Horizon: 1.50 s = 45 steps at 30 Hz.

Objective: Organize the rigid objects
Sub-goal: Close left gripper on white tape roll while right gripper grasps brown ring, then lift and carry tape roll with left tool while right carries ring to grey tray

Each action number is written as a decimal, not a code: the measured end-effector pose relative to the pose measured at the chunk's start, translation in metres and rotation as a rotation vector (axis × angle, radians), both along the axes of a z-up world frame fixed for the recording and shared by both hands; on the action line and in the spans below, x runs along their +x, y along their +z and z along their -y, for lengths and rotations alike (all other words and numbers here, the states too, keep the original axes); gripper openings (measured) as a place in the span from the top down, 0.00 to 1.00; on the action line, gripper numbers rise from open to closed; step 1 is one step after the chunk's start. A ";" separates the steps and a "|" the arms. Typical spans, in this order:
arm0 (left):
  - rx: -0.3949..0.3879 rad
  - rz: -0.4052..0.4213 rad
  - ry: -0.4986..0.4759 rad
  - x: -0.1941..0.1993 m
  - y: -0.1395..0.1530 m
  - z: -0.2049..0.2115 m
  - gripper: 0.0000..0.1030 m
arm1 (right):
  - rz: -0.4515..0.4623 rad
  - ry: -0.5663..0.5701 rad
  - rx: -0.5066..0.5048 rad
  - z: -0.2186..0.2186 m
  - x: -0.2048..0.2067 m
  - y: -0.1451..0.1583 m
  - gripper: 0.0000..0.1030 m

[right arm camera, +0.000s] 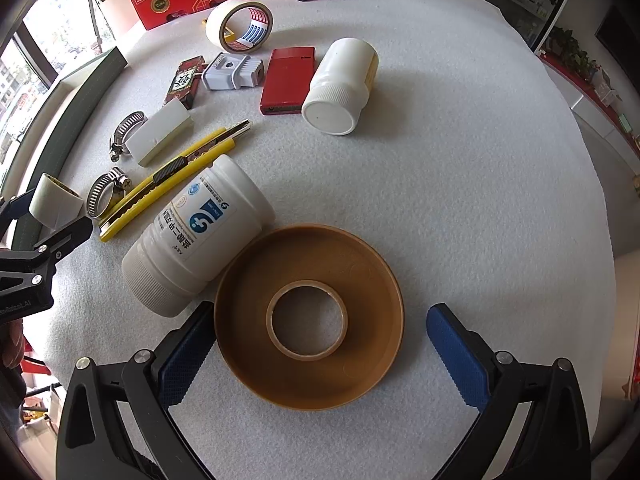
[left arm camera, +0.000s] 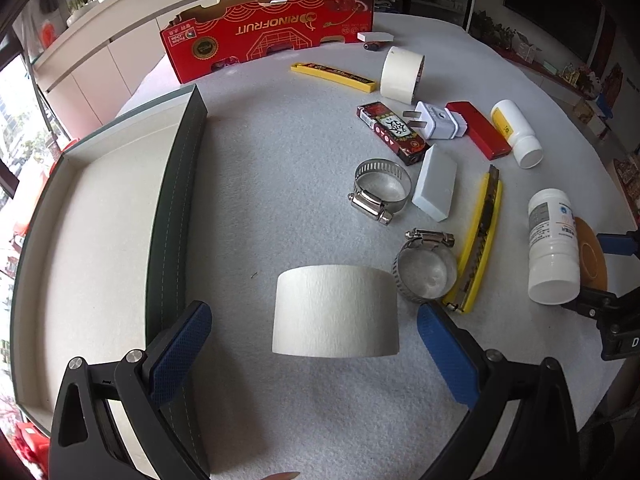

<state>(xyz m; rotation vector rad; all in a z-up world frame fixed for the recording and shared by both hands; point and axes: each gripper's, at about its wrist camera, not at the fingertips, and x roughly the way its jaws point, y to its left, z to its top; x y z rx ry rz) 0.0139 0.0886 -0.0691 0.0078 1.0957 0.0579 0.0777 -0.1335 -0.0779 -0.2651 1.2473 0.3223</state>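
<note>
green-sided box (left arm camera: 176, 184) is waiting empty at left | brown tape disc (right arm camera: 308, 316) is lying flat, touching white bottle (right arm camera: 200, 236); right gripper (right arm camera: 320, 344) is straddling it wide, risking nudging the bottle rolling | masking tape roll (left arm camera: 336, 312) is sitting between wide left gripper (left arm camera: 312, 340), risking tipping onto hose clamp (left arm camera: 426, 268)

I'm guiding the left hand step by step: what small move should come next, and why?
Probably close the left gripper on the white tape roll. Its jaws stand open, one on each side of the roll, neither touching it, so nothing is gripped yet. The open tray lies just to the left, a likely place to carry it next.
</note>
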 end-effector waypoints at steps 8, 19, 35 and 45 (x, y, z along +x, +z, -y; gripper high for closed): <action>-0.034 0.005 -0.011 0.007 -0.005 0.005 0.00 | 0.017 0.003 0.008 0.001 -0.004 0.001 0.00; -0.030 0.027 -0.003 0.004 -0.006 0.006 0.00 | 0.012 0.010 0.014 0.003 -0.002 0.003 0.00; -0.045 0.011 -0.007 -0.006 0.005 0.016 0.49 | 0.019 -0.002 0.050 0.003 -0.008 0.010 0.15; -0.105 0.079 0.022 -0.036 0.036 0.031 0.49 | 0.047 -0.014 0.097 0.013 -0.025 0.035 0.15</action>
